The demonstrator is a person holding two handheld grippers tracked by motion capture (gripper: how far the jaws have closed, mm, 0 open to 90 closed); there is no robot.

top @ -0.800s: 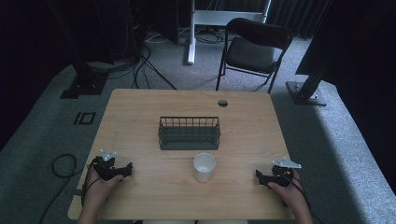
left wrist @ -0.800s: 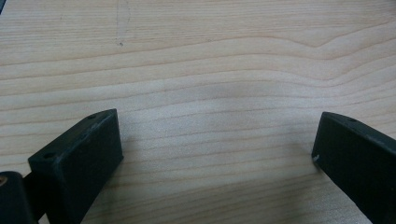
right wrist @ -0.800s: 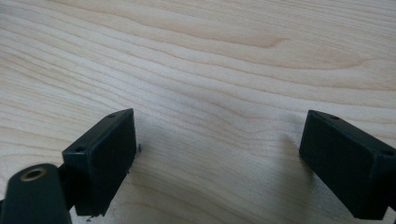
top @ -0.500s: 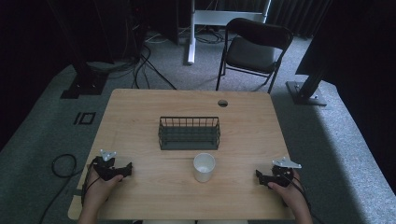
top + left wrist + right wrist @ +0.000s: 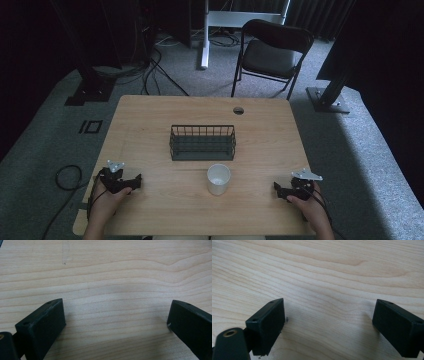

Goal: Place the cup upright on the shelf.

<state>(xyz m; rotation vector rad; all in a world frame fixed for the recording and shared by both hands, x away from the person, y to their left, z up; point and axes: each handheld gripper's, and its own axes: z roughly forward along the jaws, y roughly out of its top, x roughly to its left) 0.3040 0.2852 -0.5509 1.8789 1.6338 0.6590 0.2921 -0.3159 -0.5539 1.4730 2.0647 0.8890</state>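
Bench (image 5: 150, 125): wooden. Wire basket (image 5: 202, 142) at centre, long axis across bench, left to right, holding nothing visible. White cup (image 5: 218, 178) upright, mouth up, just in front of basket, inside looks bare. Left gripper (image 5: 131, 184) near-left, fingers apart, over bare wood. Right gripper (image 5: 280, 190) near-right, fingers apart, gripping nothing.

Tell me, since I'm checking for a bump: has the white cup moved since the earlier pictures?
No. The white cup stands at the same spot in front of the wire basket, toward its right end, as before.
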